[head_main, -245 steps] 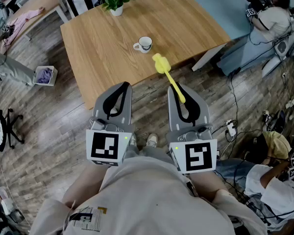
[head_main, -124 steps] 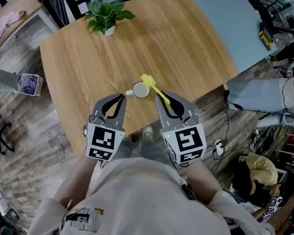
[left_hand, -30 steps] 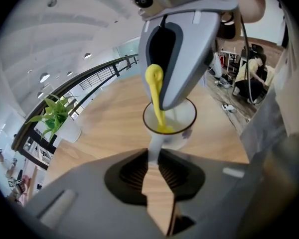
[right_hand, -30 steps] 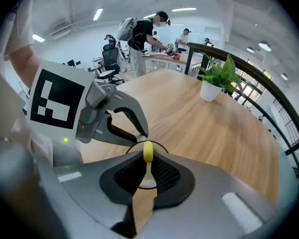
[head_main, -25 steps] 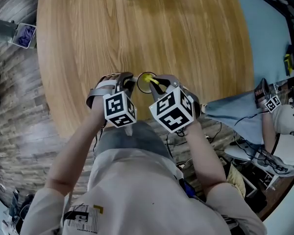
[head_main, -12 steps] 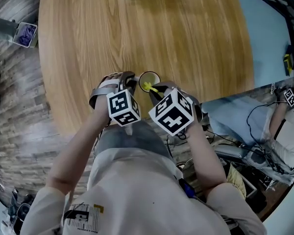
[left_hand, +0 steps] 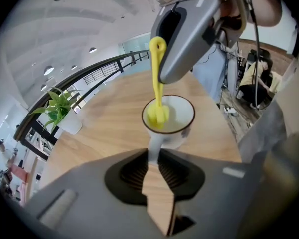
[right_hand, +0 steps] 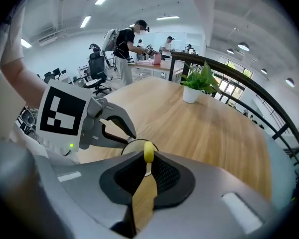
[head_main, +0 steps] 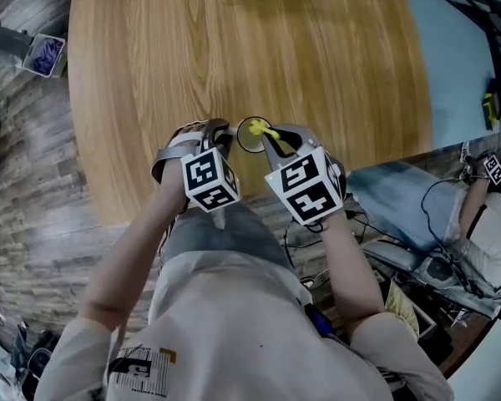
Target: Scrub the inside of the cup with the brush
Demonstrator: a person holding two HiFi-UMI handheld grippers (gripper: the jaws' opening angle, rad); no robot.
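One cup [left_hand: 182,117], one brush [left_hand: 157,76], two grippers, all gathered at the 6 o'clock edge of the one wooden table [head_main: 234,57]. The cup is white with a dark rim, stands upright on the wood, and has a single handle.

The left gripper [left_hand: 154,157] comes in from the cup's 9 o'clock in the head view and is clamped on that handle – the white loop sits pinched between its two jaws. The right gripper [right_hand: 147,161] comes in from about 4 o'clock and has its jaws closed on the yellow handle of the brush. The handle slants down to the cup. The brush's yellow head is inside the cup, toward the 9 o'clock side of the interior as the left gripper view shows it.

Each gripper carries one marker cube, so two in all: left cube [head_main: 209,180], right cube [head_main: 307,186].

One potted plant [right_hand: 198,83] stands well apart at the cup's 12 o'clock. Past the table's far end stands one person with a backpack [right_hand: 123,43]; the others behind are too small to count.
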